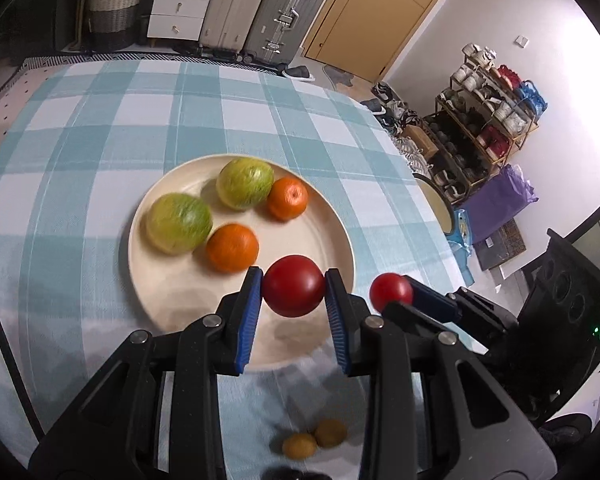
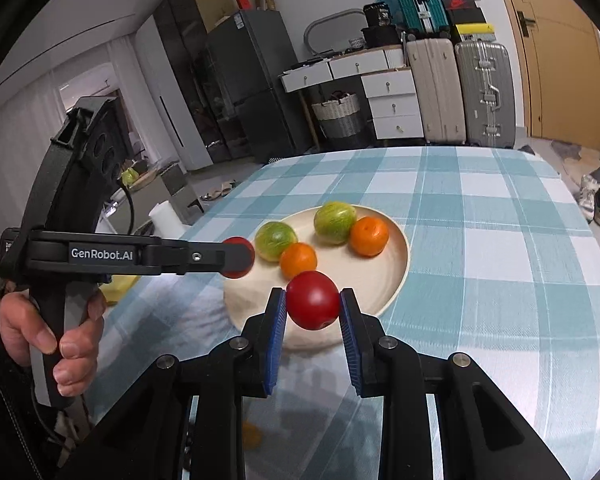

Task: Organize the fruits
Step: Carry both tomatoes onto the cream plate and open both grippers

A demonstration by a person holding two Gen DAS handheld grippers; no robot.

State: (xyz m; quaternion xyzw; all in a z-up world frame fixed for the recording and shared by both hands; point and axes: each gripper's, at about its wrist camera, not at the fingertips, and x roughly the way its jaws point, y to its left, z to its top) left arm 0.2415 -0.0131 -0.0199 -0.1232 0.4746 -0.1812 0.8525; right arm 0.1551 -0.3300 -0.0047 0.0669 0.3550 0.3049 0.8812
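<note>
Gripping red tomato each: L tool [image 1: 294, 286], R tool [image 2: 313, 301], over plate [image 1: 160, 304].

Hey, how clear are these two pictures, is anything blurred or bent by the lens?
Left wrist view: the plate and its green and orange fruit are smeared by motion, while the red fruit in the left gripper is sharp. Right wrist view: plate fruit slightly soft, the held red fruit crisp. Both views: fisheye bends the checked tablecloth, and the corners are dark.
</note>
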